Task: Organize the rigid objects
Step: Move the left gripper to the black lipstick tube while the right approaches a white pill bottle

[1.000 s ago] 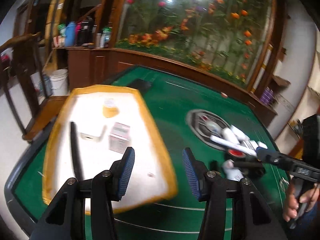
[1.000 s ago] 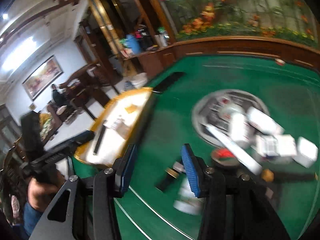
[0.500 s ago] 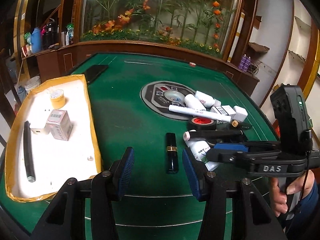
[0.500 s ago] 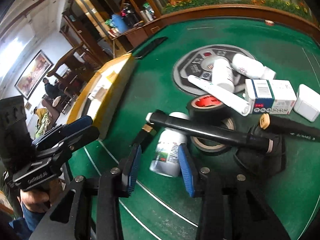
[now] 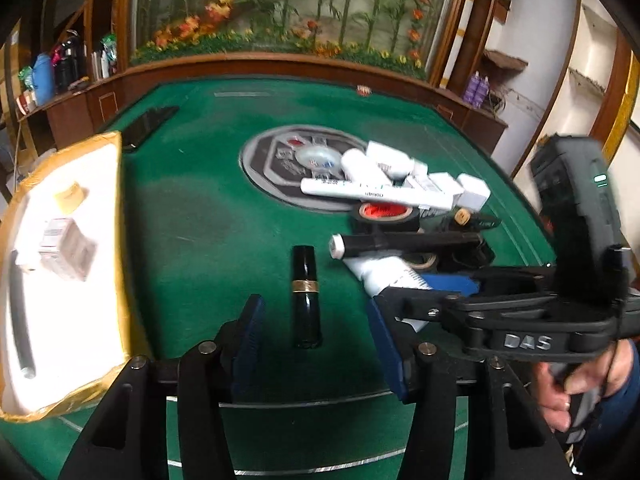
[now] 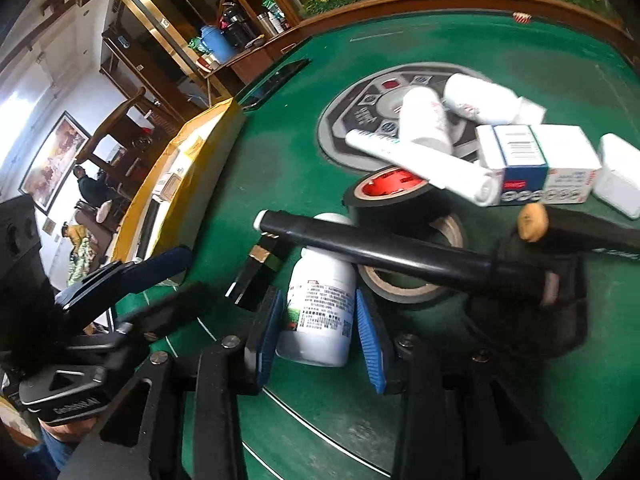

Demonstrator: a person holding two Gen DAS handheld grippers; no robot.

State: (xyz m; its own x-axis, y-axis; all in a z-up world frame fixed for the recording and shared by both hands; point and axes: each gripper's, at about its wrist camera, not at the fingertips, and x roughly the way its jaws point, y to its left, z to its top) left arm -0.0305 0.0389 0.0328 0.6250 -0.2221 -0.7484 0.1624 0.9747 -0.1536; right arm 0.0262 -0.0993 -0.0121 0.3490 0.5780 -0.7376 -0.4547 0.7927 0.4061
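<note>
Now right tool (image 6: 316, 324) straddles white labelled plastic bottle (image 6: 320, 300) lying on green felt bench (image 6: 280, 152), long axis along fingers, pads closing in, not yet touching. Left tool (image 5: 316, 344) open, nearer black gold-banded lipstick tube (image 5: 306, 296), lengthwise between fingers.

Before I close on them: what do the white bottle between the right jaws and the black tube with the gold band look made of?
White bottle with printed label: probably matte plastic, since it looks opaque with no glints; the label seems to be paper. Black tube with gold band: glossy hard plastic or lacquer, given the sharp highlights; the band looks metallic.
</note>
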